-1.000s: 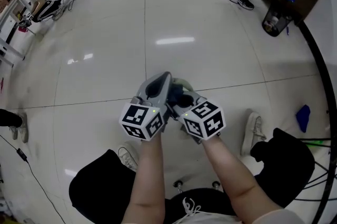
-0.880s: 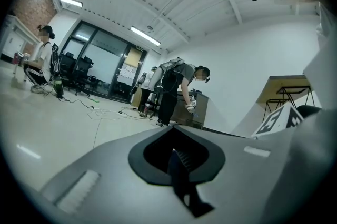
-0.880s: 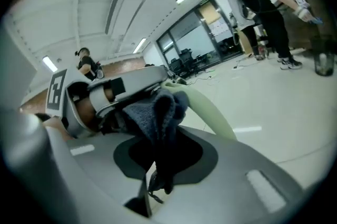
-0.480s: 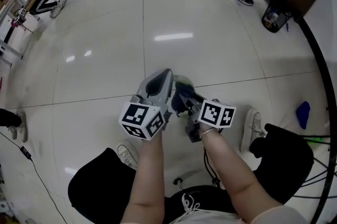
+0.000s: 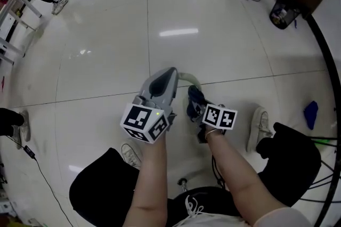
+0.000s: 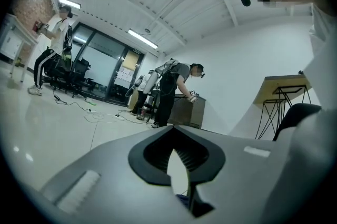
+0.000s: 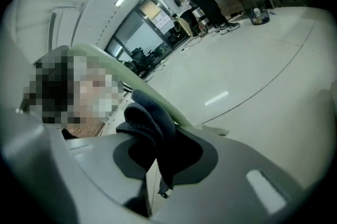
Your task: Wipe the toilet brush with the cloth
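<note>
Two claws sat close together low in the head view, above a pale tiled floor [image 5: 96,45]. Noted the left claw [image 5: 169,75] pointing away from the person, its marker cube [image 5: 145,122] behind it. Of the toilet brush [image 5: 189,80] only a pale green curved handle showed. It came out at the tip of the left claw and bent over toward the right claw [image 5: 199,107]. The cloth [image 5: 193,96], dark blue, was bunched at the front of the right claw, just right of the left claw's body and against the handle. A white shoe [image 5: 258,129] stood on the floor right of the right claw, and a blue scrap [image 5: 310,113] lay farther right.

Left gripper view: the left claw [image 6: 174,138] was clenched. Its dark pads met at the tip, and a narrow pale strip, read as the handle of the toilet brush [image 6: 178,171], filled the slit behind them. A blue sliver of the cloth [image 6: 182,199] showed under the jaws. Well beyond the claw a person [image 6: 171,86] bent over a brown cabinet [image 6: 188,110].

Right gripper view: the right claw [image 7: 160,146] grasped the cloth [image 7: 152,118], which stood up in folds between the pads and hung down through them. The handle of the toilet brush [image 7: 132,84] ran as a pale green band from upper left down to the claw's tip. The cloth lapped over it, touching.
</note>
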